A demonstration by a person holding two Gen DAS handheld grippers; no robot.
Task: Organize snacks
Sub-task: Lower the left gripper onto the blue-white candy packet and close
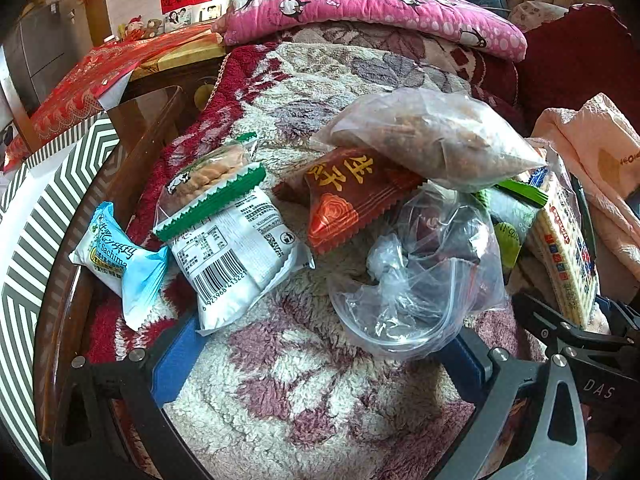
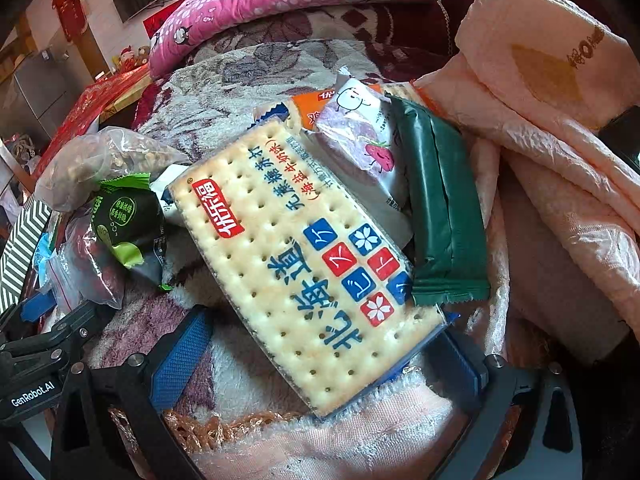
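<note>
Snacks lie on a floral blanket (image 1: 288, 392). In the left wrist view: a blue Sachima packet (image 1: 120, 256), a white packet with a green edge (image 1: 236, 256), a red-brown packet (image 1: 348, 196), a clear bag of nuts (image 1: 432, 140) and a crumpled clear bag (image 1: 416, 280). My left gripper (image 1: 324, 360) is open, its jaws on either side of bare blanket just before them. In the right wrist view a large cracker pack (image 2: 304, 264) lies between the jaws of my open right gripper (image 2: 328, 356). A dark green bar (image 2: 440, 208) and a purple-white packet (image 2: 368, 148) lie beside it.
A pink towel (image 2: 560, 128) is heaped at the right. A pink penguin pillow (image 1: 360, 4) lies at the back. A striped box (image 1: 36, 240) stands left beyond a wooden rim (image 1: 64, 288). A green-black packet (image 2: 124, 216) and a bag of red dates (image 2: 88, 268) lie left of the crackers.
</note>
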